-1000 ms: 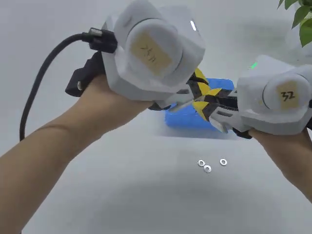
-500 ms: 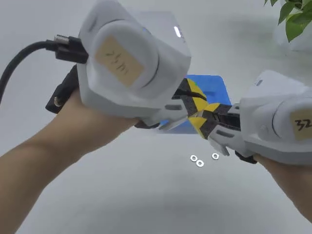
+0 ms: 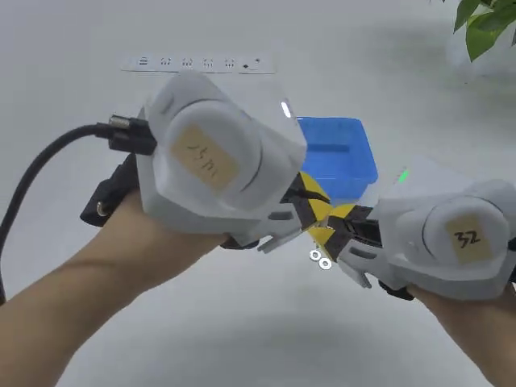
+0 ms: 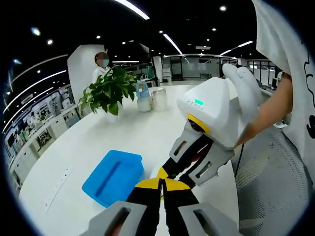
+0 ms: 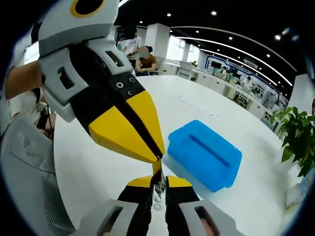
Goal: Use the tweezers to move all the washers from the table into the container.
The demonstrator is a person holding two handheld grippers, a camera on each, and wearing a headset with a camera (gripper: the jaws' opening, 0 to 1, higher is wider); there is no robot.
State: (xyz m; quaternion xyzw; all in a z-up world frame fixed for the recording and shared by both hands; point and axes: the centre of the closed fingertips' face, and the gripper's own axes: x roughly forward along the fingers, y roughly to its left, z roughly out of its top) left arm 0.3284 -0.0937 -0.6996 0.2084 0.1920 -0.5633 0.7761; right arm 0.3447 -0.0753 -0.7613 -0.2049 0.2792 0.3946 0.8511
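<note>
Small silver washers (image 3: 319, 259) now lie just below the closed left gripper (image 3: 314, 201) and right gripper (image 3: 334, 227), which pinches thin metal tweezers (image 5: 157, 172); pickup looks near.

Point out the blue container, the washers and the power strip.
blue container (image 3: 337, 139): head view, bare inner floor.
washers (image 3: 324, 264): head view, the lower washer.
power strip (image 3: 197, 63): head view, middle of its top.

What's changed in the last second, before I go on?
The left gripper and right gripper, tips together, have come down from before the blue container to just above the washers. Right's jaws pinch what look like tweezers; no visible grasp or release. Washers and container unmoved; the camera shifted.
</note>
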